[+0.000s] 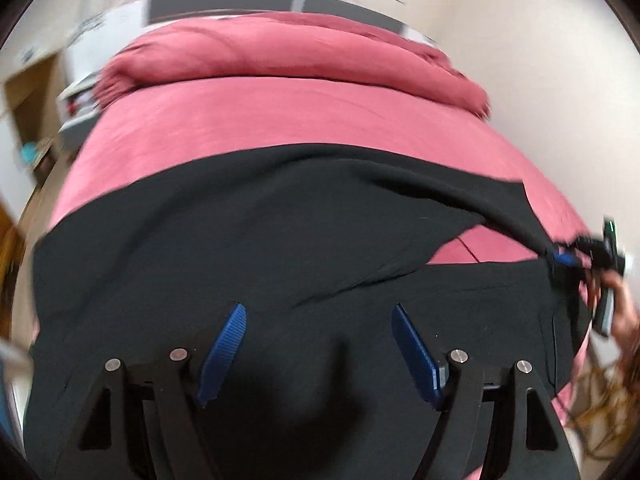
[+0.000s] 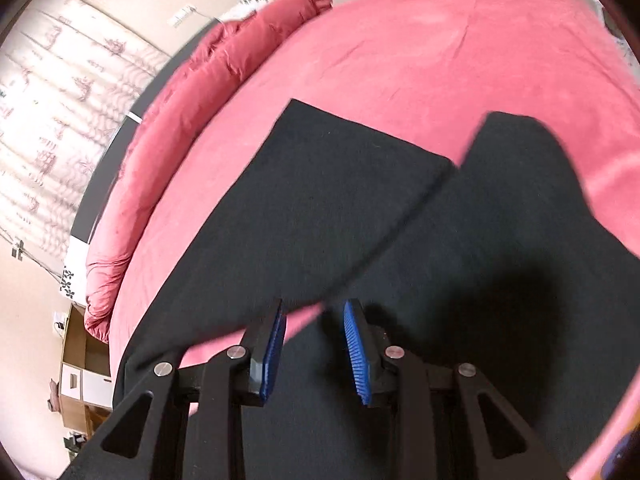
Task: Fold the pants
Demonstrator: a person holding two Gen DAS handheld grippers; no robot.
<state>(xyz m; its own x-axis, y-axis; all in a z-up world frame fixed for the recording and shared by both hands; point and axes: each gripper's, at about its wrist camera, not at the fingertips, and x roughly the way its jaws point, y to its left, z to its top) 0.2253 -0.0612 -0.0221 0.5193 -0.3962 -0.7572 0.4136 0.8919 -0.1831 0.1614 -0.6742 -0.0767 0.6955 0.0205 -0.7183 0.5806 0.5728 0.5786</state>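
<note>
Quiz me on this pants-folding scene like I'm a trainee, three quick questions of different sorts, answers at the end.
1. True or false: the left tongs are clamped on the black pants.
2. What colour is the bed sheet under the pants? A pink, B white, C grey.
3. What lies bunched along the far side of the bed?

Key
1. False: they stand open above the pants with nothing between them.
2. A.
3. A rolled-up pink duvet.
</note>
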